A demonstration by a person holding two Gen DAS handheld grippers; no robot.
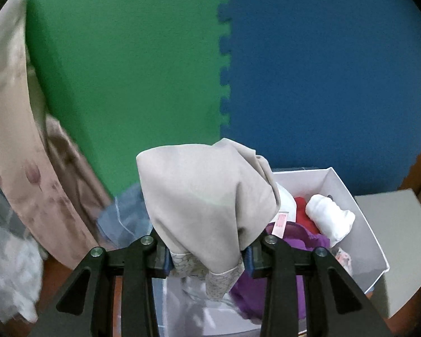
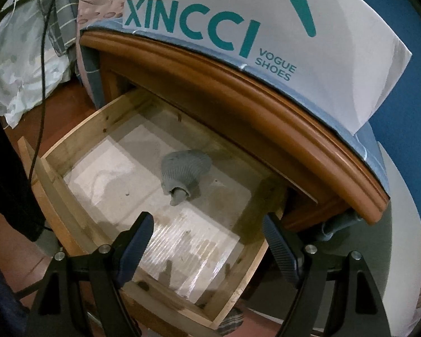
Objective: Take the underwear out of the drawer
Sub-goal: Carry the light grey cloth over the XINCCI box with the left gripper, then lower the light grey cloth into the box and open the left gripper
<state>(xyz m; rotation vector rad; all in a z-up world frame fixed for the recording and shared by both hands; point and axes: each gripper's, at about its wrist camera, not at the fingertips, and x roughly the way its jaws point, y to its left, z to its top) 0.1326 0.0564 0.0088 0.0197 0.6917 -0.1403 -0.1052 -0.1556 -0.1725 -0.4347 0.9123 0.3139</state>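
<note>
Jaws of my left gripper (image 1: pixel 206 261) pinch beige underwear (image 1: pixel 207 199) above a white box (image 1: pixel 362 213) of folded garments, while my right gripper (image 2: pixel 207 241) hangs wide and empty-handed over the open wooden drawer (image 2: pixel 70 146), where a rolled grey garment (image 2: pixel 183 170) lies.

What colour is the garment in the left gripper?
Beige garment, with a patterned trim; clearest in the left wrist view.
</note>
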